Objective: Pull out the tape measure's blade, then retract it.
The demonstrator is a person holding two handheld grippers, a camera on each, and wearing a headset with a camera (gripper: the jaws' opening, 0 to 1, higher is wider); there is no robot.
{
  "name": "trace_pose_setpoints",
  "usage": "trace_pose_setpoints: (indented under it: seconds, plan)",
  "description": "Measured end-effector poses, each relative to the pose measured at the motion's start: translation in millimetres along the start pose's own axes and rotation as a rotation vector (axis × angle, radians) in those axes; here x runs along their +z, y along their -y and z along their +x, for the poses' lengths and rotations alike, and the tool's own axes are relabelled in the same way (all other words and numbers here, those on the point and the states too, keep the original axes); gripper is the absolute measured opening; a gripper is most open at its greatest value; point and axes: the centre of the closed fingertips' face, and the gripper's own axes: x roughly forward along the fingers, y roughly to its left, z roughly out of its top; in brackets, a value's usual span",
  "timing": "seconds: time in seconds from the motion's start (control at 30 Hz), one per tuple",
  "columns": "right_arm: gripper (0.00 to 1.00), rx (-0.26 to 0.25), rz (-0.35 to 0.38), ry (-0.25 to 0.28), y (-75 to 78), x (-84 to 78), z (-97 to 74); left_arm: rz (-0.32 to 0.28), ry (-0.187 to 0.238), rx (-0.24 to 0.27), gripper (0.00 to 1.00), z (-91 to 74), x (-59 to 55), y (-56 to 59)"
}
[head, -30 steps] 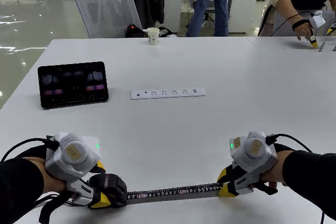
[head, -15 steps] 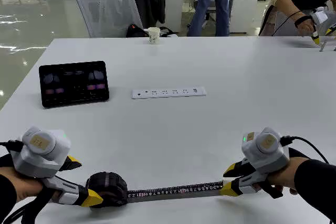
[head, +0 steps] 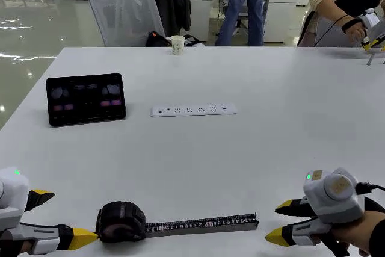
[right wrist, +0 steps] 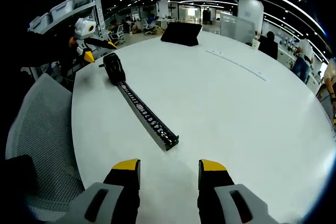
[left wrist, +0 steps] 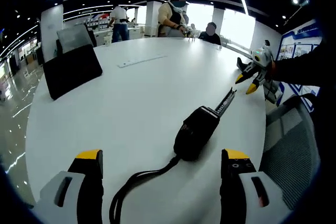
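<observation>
The black tape measure (head: 121,222) lies on the white desk (head: 240,148) near the front edge, its blade (head: 201,225) stretched out flat toward the right. The left tongs (head: 72,216) hover just beside the case, spread apart, gripping nothing. The right tongs (head: 272,223) sit just off the blade's tip, also apart and empty.

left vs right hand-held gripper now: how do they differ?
The left hand-held gripper faces the case; the right hand-held gripper faces the blade tip. The left one's jaws stand wider apart than the right one's. Shared: both open, both off the case and blade.
</observation>
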Motion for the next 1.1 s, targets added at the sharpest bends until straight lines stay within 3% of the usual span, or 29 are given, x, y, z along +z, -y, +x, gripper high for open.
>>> trace_pose_setpoints:
  seconds: [0.3, 0.43, 0.6, 0.83, 1.0, 1.1]
  plan:
    - [0.55, -0.044, 0.034, 0.030, -9.1, -18.1, -22.7, -0.030, 0.018, 0.029, 0.99, -23.8, -26.2, 2.4]
    - [0.61, -0.062, 0.035, 0.046, -15.6, -29.8, -33.4, -0.011, 0.021, 0.055, 0.99, -36.3, -39.0, 6.6]
    - [0.72, -0.104, 0.037, 0.086, -16.2, -35.5, -45.6, -0.028, 0.022, 0.074, 0.99, -45.1, -50.7, 8.2]
    - [0.82, -0.136, 0.051, 0.077, -19.9, -49.3, -57.8, -0.042, 0.063, 0.103, 0.99, -53.6, -45.1, 15.7]
    - [0.98, -0.137, 0.086, 0.076, -23.1, -55.5, -66.0, -0.024, 0.068, 0.108, 0.99, -55.0, -41.2, 15.7]
    - [0.99, -0.131, 0.084, 0.065, -28.7, -62.6, -67.2, -0.019, 0.071, 0.114, 0.99, -55.1, -38.3, 14.5]
